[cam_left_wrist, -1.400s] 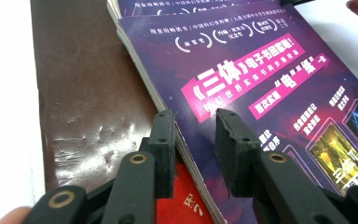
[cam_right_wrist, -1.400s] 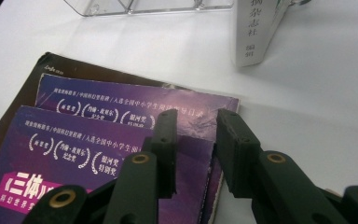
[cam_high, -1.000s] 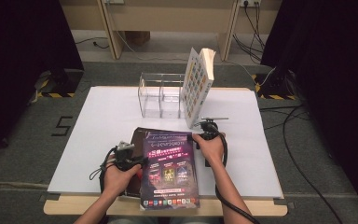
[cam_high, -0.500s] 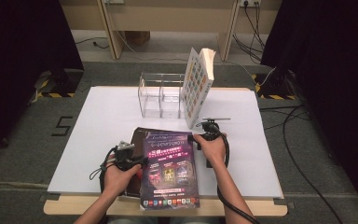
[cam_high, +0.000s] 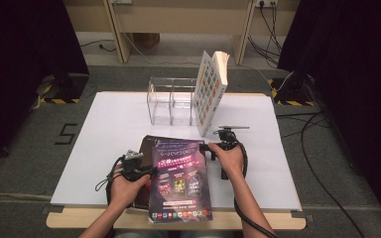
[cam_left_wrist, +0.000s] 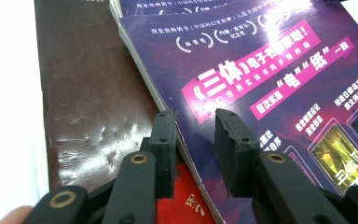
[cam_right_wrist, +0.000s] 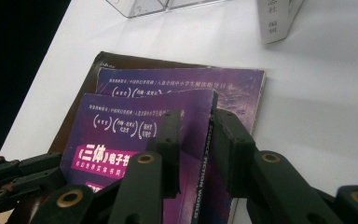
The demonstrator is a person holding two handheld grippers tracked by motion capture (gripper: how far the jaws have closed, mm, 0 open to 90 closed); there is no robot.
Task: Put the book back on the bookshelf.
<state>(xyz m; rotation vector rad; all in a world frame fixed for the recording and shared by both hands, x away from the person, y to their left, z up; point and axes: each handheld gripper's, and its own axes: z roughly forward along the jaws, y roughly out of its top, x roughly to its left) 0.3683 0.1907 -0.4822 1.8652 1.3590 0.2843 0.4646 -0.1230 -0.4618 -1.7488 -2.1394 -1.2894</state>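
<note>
Now your right claw pinches the spine edge of the top purple magazine, one jaw over the cover and the other against the spine, with the magazine lifted at that side. Your left claw straddles the opposite edge of the same magazine, jaws partly spread; whether its pads press on the pages you cannot tell from its view. The magazine sits at the near edge of the white worktop, on top of a second purple magazine and a dark brown book.

Your left gripper view shows a red cover under the stack, and creases on the brown book. Your right gripper view shows the second magazine's far corner and the foot of the upright book.

From the high view, the clear acrylic rack stands at the far side, its compartments holding nothing, with the upright book leaning just beside its right end.
</note>
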